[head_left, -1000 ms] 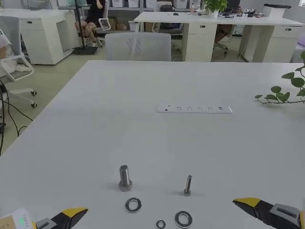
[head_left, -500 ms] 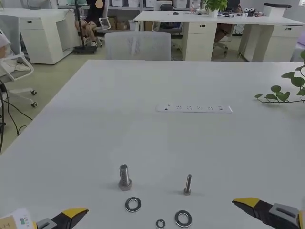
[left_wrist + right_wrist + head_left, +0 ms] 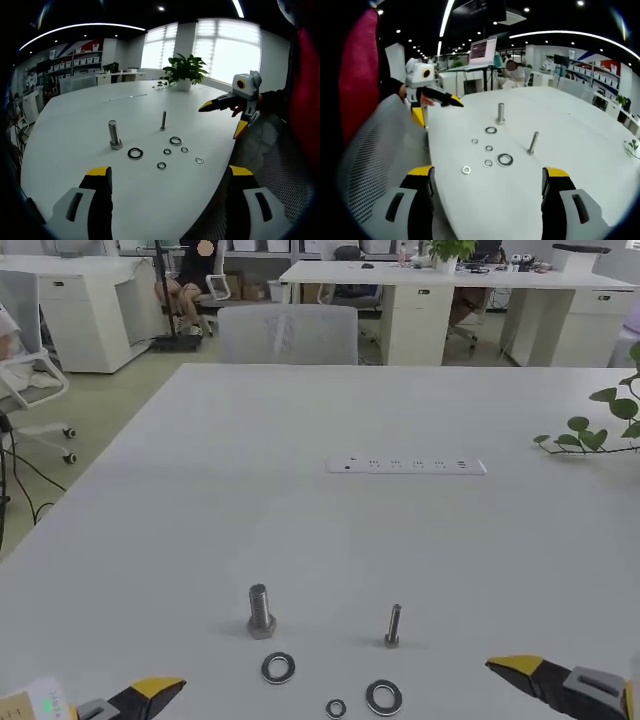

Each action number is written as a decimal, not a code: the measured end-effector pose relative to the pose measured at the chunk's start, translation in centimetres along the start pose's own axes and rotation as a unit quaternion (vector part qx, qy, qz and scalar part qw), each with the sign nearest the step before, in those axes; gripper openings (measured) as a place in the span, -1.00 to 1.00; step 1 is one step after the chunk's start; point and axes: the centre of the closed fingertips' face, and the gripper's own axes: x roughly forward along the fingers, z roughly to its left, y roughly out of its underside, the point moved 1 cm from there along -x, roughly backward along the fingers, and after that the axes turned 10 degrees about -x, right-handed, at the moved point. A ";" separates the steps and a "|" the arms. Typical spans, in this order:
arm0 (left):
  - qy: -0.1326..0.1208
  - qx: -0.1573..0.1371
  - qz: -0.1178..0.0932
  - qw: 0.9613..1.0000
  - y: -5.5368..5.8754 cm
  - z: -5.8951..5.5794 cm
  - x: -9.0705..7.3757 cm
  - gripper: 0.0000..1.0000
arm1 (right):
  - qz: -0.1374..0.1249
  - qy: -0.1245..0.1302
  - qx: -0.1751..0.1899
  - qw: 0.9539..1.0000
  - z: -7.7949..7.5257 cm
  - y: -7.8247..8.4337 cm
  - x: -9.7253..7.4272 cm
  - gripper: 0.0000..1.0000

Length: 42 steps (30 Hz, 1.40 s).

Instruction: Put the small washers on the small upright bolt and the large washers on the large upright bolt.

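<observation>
nothing on the table has shifted; both my tongs hang where they were at the near edge. left gripper (image 3: 169, 171) and right gripper (image 3: 487, 171): jaws wide apart, empty. large bolt (image 3: 260, 612) and small bolt (image 3: 393, 626) stand upright on the table (image 3: 300, 530). large washers (image 3: 278, 668) and small washers (image 3: 167, 151) lie flat just in front of them.

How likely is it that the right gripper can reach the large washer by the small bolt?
Likely yes: the right gripper, jaws open, faces the washer across the table, with nothing standing between them.
</observation>
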 end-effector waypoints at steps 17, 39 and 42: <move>0.003 0.001 0.005 1.000 0.2 0.4 0.1 0.89 | 0.004 -0.004 0.000 1.000 0.1 0.2 0.1 0.79; 0.011 0.008 0.017 1.000 0.5 -0.8 0.7 0.89 | 0.007 -0.005 -0.003 1.000 0.3 0.1 0.1 0.76; 0.011 0.011 0.016 1.000 0.3 -0.7 0.6 0.89 | 0.012 -0.005 -0.010 1.000 0.1 0.1 0.1 0.76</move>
